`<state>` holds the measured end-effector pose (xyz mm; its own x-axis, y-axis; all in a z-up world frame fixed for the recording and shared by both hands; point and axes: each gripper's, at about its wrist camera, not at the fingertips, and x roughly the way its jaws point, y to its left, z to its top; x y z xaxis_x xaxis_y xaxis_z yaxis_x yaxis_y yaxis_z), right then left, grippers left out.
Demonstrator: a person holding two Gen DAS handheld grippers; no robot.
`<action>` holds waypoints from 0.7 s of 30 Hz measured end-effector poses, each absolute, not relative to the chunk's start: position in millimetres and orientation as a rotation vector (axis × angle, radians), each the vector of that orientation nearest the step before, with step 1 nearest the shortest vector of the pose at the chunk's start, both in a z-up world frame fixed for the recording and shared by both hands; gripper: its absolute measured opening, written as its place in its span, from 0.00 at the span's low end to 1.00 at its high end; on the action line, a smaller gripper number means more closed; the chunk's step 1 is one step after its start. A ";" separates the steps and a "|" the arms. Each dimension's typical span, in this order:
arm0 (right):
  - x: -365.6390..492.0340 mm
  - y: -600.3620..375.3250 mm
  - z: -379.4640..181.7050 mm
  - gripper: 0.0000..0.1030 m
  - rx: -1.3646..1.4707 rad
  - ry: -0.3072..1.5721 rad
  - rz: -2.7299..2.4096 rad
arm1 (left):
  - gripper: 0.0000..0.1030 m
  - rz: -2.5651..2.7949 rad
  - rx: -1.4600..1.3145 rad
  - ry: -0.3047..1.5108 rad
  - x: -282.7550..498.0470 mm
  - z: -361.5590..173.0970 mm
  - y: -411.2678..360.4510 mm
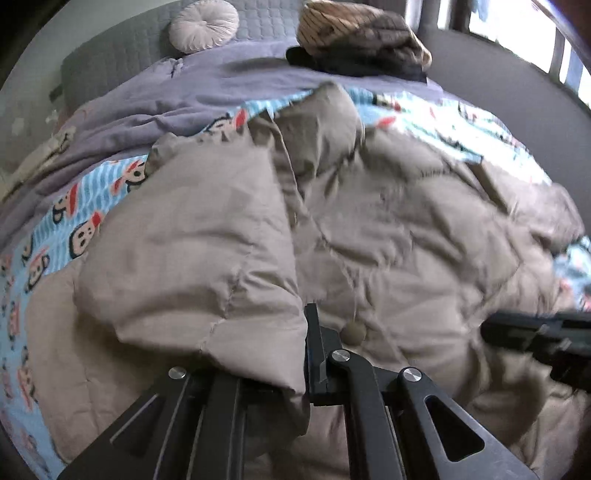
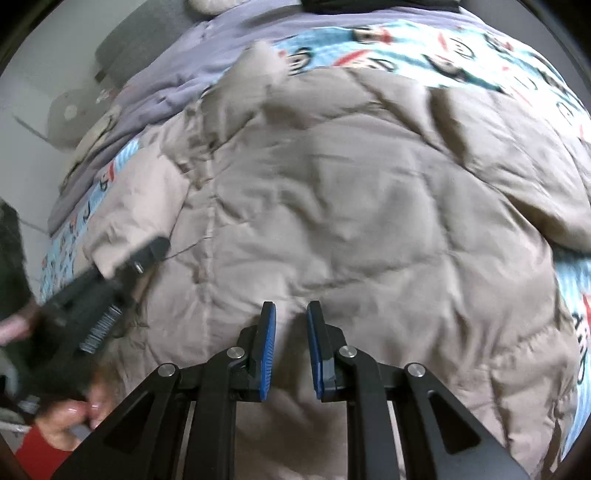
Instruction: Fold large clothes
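**Beige padded coat spread across the bed**

A bed (image 1: 92, 206) with a blue cartoon-monkey sheet and a lavender blanket (image 1: 207, 88) carries the beige quilted coat (image 2: 351, 206), which covers most of the mattress. At the left, the left gripper (image 1: 284, 354) has its fingers (image 1: 316, 350) clamped on a lifted fold of the coat. At the right, the right gripper (image 2: 290, 350) hovers just above the coat's middle, its blue-padded fingers (image 2: 267, 354) slightly parted and holding nothing. A round cushion (image 1: 205, 24) and piled clothes (image 1: 362, 37) lie at the headboard.
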<state>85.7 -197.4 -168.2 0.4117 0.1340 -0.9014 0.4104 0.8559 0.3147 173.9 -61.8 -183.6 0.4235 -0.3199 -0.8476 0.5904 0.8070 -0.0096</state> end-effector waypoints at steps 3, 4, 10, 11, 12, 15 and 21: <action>88.7 -202.7 -168.8 0.19 0.555 1.145 -0.177 | 0.78 -0.589 0.319 0.981 165.0 -178.5 -55.4; 85.3 -202.7 -165.4 0.19 0.551 1.144 -0.175 | 1.00 -0.562 0.312 0.948 161.2 -170.8 -45.0; 62.3 -184.3 -139.4 0.79 0.447 1.097 -0.140 | 1.00 -0.403 0.223 0.873 159.8 -138.2 34.1; 65.0 -173.6 -130.9 0.79 0.402 1.072 -0.123 | 1.00 -0.348 0.204 0.874 164.9 -136.8 48.9; 67.7 -162.9 -125.0 0.79 0.360 1.056 -0.104 | 1.00 -0.287 0.182 0.879 169.0 -138.0 66.4; 90.4 -116.3 -112.4 0.80 0.186 1.018 -0.030 | 1.00 -0.149 0.085 0.990 185.9 -161.3 114.8; 149.3 -15.8 -152.0 0.81 -0.316 1.034 -0.026 | 1.00 -0.088 -0.052 1.102 186.3 -206.5 160.4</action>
<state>149.3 -15.8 -152.0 0.5153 -0.1694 -0.8401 -0.1265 0.9545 -0.2701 186.3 160.4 -206.5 0.4485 -0.0966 -0.8885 0.0452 0.9953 -0.0854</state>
